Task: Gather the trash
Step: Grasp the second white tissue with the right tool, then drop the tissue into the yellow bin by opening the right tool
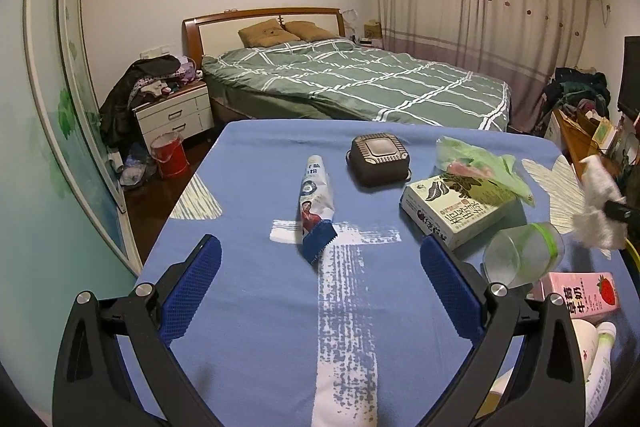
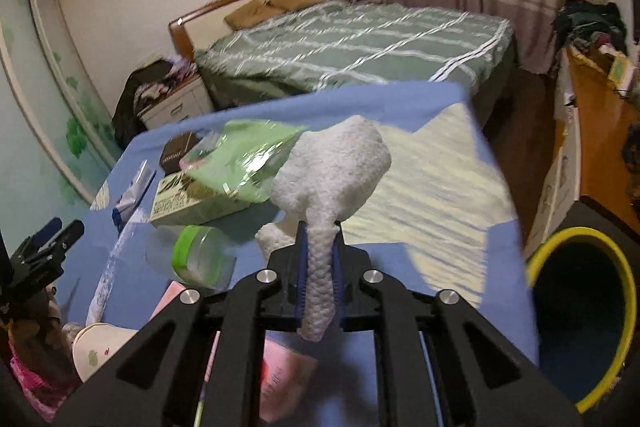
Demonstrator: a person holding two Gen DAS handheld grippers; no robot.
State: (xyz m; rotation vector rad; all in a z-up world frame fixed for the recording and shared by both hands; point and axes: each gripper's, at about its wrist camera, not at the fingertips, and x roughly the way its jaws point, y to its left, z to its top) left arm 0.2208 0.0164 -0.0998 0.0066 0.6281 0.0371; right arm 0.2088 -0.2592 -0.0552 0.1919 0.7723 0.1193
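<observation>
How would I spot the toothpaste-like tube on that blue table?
Start at the blue tablecloth in front of the bed. Near its middle, left of the dark square box, lies the tube. It is the only long, flat item, white and blue with a crimped end.

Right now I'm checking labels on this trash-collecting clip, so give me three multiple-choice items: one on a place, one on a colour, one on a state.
1. Where does the toothpaste tube lie?
A. on the blue tablecloth
B. inside the bin
C. on the bed

2. What colour is the rim of the bin?
A. red
B. yellow
C. white

3. How do the two grippers stand?
A. both open
B. left shut, right open
C. left gripper open and empty, right gripper shut on the crumpled paper towel

Answers: 1 A, the tube rests flat on the cloth ahead of the left fingers. 2 B, a yellow band rings the dark opening. 3 C, the left pads stand wide apart while the right pinch the towel's tail.
</observation>
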